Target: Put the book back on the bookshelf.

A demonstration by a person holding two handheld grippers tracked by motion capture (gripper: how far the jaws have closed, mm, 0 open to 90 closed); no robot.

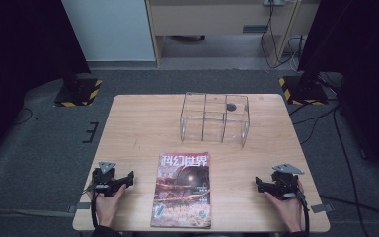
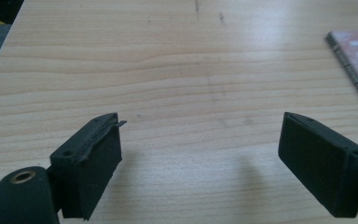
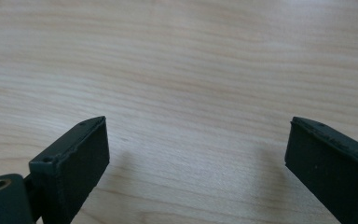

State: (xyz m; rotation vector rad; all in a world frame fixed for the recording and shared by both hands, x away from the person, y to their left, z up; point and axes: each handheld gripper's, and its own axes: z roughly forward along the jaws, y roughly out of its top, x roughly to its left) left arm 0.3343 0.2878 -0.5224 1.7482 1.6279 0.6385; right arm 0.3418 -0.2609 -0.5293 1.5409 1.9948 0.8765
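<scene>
High view frames a magazine (image 1: 182, 190) laid flat and face up near the front edge of a pale wooden table (image 1: 138, 123), roughly midway between the two grippers and touched by neither. Its glossy cover is printed with a red band across the top carrying large white characters, below which a dark rounded form is set over reddish-brown and sandy tones; smaller details of the print cannot be made out. In the left gripper view a corner of the magazine (image 2: 356, 67) is seen at the right edge, thin and flat, with a dark spine line along its pink and red cover. The left gripper (image 1: 131, 177) is held low over the table to the left of the magazine, and its black jaws are spread wide over bare wood, with nothing between them. The right gripper (image 1: 256, 183) is held to the right of the magazine, its jaws likewise spread apart over empty tabletop. Blocky, matte black pads (image 3: 72, 163) with a fine rubbery grain are shown in both gripper views. Farther back on the table a clear plastic organizer (image 1: 214, 117) is stood, divided by thin transparent walls into three compartments.
</scene>
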